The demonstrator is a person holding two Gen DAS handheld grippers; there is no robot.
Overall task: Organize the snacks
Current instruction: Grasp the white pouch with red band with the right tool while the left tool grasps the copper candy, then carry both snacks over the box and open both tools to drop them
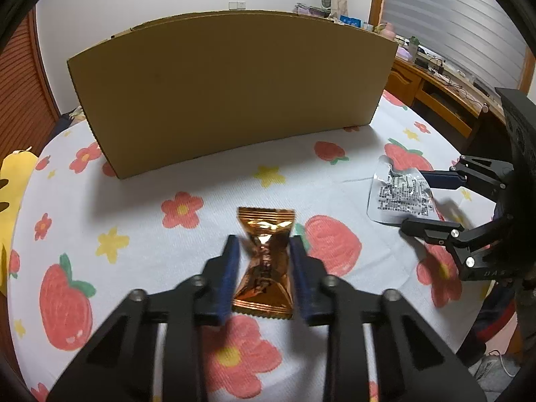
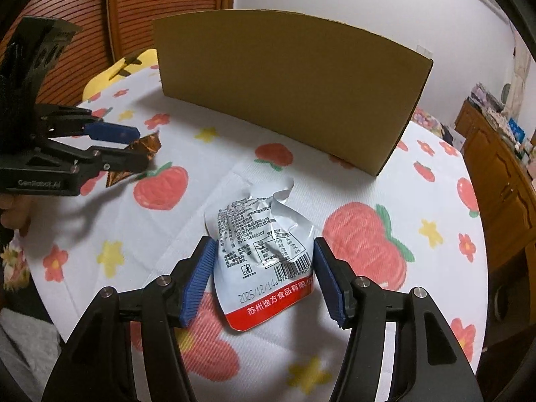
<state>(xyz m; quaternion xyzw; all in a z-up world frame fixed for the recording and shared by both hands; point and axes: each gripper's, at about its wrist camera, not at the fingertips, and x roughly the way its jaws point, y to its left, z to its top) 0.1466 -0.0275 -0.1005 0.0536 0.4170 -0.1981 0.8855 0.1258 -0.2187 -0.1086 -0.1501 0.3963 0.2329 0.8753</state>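
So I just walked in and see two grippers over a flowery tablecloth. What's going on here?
A person is sorting snacks with a handheld gripper in each hand. The left gripper is pinching an orange wrapper at its waist, the wrapper lying on the tablecloth. The right gripper is open astride a white pouch, its pads not yet pressing it. A cardboard box stands behind both; its inside is hidden.

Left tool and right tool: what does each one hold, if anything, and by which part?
The left tool pinches the orange wrapper at its narrow middle. The right tool straddles the white pouch; pads not pressing, nothing held.
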